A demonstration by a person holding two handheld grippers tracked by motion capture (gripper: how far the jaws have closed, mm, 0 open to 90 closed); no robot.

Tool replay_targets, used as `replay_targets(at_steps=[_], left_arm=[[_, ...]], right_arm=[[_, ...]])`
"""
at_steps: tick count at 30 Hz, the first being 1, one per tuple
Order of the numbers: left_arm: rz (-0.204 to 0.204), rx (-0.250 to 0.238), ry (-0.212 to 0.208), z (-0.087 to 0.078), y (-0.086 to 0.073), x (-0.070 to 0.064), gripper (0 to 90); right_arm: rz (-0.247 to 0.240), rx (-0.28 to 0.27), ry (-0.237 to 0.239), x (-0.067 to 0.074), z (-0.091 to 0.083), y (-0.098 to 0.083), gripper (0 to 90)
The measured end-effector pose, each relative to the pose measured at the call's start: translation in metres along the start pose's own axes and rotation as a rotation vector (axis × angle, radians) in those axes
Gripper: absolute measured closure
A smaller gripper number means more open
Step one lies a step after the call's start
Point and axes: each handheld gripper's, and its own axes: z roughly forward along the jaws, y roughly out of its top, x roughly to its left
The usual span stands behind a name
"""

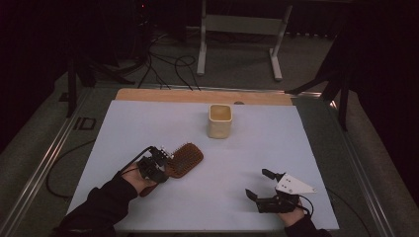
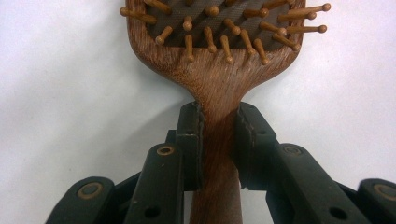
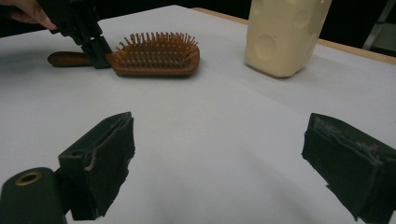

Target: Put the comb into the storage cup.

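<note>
A brown wooden hairbrush point(image 1: 187, 159) lies bristles-up on the white table cover, left of centre. My left gripper point(image 1: 165, 170) is shut on the brush's handle just below the head. In the left gripper view both pads point(image 2: 194, 140) press the narrow neck of the hairbrush point(image 2: 219, 46). My right gripper point(image 1: 257, 183) rests near the front right of the table, jaws open with nothing between them. The right gripper view looks between its own fingertips point(image 3: 219, 158) towards the hairbrush point(image 3: 154, 58) and the left gripper point(image 3: 95, 53).
A cream square cup point(image 1: 220, 121) stands upright near the back middle, also in the right gripper view point(image 3: 285, 37). The white cover point(image 1: 148, 128) ends at a wooden strip point(image 1: 197, 95) at the back. Cables and frame legs lie on the floor beyond.
</note>
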Motion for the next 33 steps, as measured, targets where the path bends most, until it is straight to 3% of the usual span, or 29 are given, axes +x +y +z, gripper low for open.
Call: replay_targets(at_steps=[18,33], left_arm=[[0.027,-0.157,-0.045,-0.017,-0.003,-0.007,74.4],[0.043,-0.306,-0.031,-0.027,-0.005,-0.013,74.3]], right_arm=[[-0.001,0.0,0.002,0.0,0.0,0.0,8.9],[0.001,0.003,0.0,0.0,0.001,0.0,8.9]])
